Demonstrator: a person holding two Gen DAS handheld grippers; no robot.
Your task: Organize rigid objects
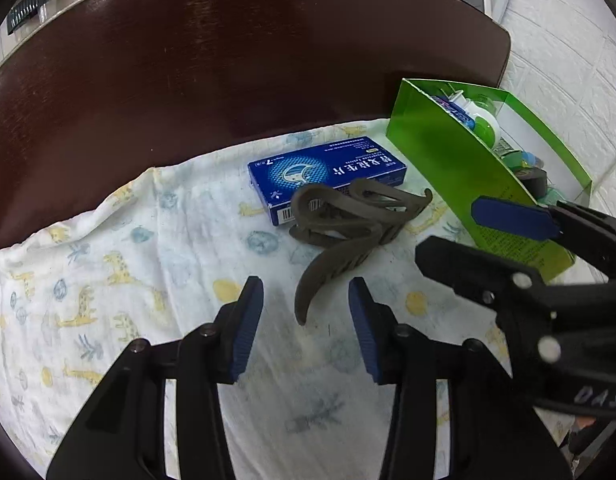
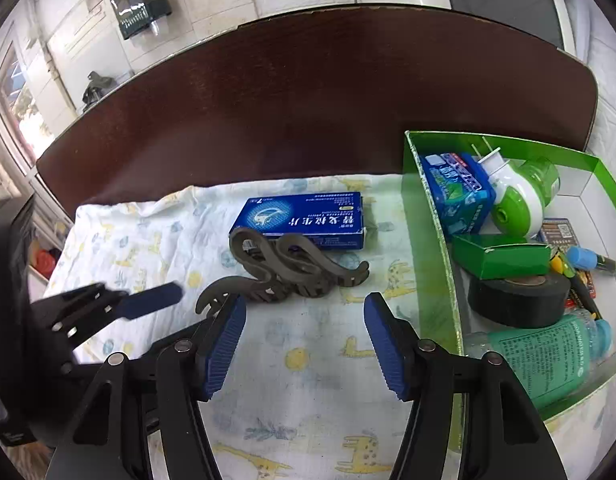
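A: What does the left wrist view show that the right one does not?

B: Mostly the bare dark desk (image 1: 236, 60) beyond the far edge of the printed cloth (image 1: 108, 280), out to its far right corner. The left gripper (image 1: 306, 328) has its fingers apart with nothing between them, above the cloth. Just past their tips lies a grey hair claw (image 1: 340, 224), one curved prong reaching toward the gap. The right gripper (image 1: 488, 236) enters from the right, in front of the green box (image 1: 440, 148). Only the near wall and the tops of a few things inside that box can be seen here.

A: And the right wrist view?

B: It looks down into the green box (image 2: 428, 216), which sits at the right edge of the cloth (image 2: 308, 360). Inside are a blue packet (image 2: 456, 192), a green and white plug-in device (image 2: 524, 200), a small green carton (image 2: 504, 256), a roll of black tape (image 2: 516, 296), a green-labelled bottle (image 2: 548, 356) lying nearest, and a blue-capped tube (image 2: 592, 260). The right gripper (image 2: 304, 336) also has its fingers spread, empty. The left gripper (image 2: 148, 300) shows at the left.

A: Where are the loose things?

B: The hair claw (image 2: 292, 272) lies mid-cloth, touching a blue medicine box (image 2: 304, 220) behind it, near the cloth's far edge. Both are outside the green box.
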